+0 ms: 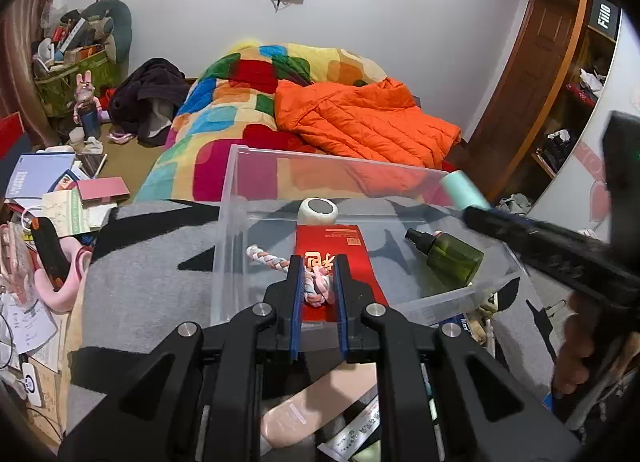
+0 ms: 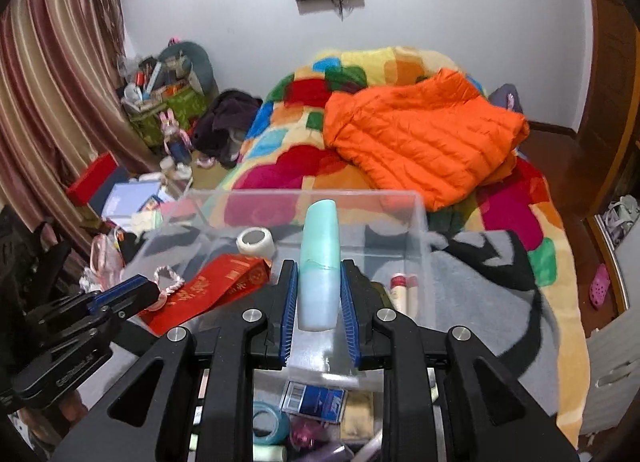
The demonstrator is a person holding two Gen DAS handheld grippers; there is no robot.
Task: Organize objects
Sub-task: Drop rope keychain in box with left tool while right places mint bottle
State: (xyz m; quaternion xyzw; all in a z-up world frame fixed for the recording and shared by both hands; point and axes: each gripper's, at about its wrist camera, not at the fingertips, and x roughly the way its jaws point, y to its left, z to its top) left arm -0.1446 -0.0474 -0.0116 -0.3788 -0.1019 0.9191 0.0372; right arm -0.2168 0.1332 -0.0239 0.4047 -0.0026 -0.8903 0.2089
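A clear plastic bin [image 1: 234,222] sits on a grey and black blanket. It holds a red packet [image 1: 340,258], a white tape roll [image 1: 318,211] and a dark green spray bottle [image 1: 450,256]. My left gripper [image 1: 316,282] is shut on a pink and white braided rope [image 1: 316,288] over the red packet, inside the bin. My right gripper [image 2: 319,282] is shut on a mint green tube [image 2: 320,250], held above the bin [image 2: 420,214]. In the left wrist view the tube [image 1: 460,190] shows at the bin's far right corner.
Loose items lie below the grippers: a peach tube [image 1: 304,410], a blue tape roll [image 2: 270,422], a blue packet [image 2: 314,400]. A colourful quilt with an orange jacket [image 1: 360,122] lies behind the bin. Books and clutter [image 1: 48,190] cover the left side.
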